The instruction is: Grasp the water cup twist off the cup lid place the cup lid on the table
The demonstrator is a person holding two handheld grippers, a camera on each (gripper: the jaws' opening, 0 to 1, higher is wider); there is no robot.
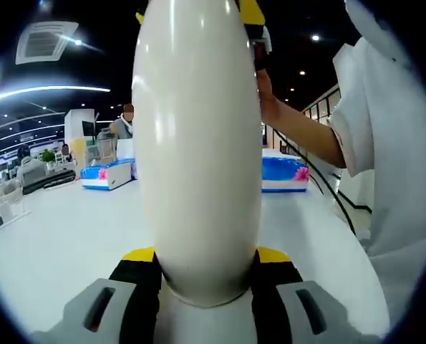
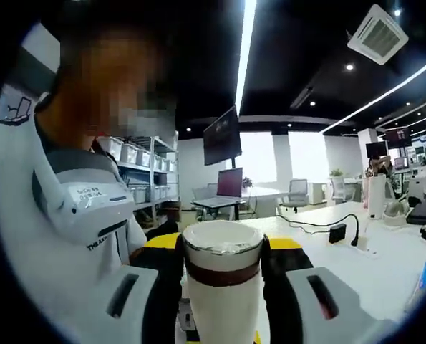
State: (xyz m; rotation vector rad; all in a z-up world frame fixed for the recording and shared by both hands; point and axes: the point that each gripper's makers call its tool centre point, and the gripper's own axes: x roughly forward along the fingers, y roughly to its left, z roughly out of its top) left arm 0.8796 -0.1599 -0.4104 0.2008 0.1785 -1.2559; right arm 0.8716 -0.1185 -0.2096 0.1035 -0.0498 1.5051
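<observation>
L gripper: fingers w/ yellow-tipped black pads pressed against both sides of the water cup, pinching its rounded lower end; cup body smooth, glossy, cream-white, egg-like taper, rising the full height of the left gripper view. R gripper: fingers closed in on the cup lid from either side, black pads touching the lid's white wall w/ brown band; lid's end face toward the camera is shiny, metallic-looking, round. In the left gripper view the person's hand and the R gripper's yellow-black part sit at the cup's far end, upper right; white sleeve fills the right side. White worktop lies behind the cup; two blue-white boxes w/ pink flower print rest on it, one either side of the cup, well apart. In the right gripper view: black cable and small black adapter on the worktop, laptop farther back, shelving w/ bins at left.
</observation>
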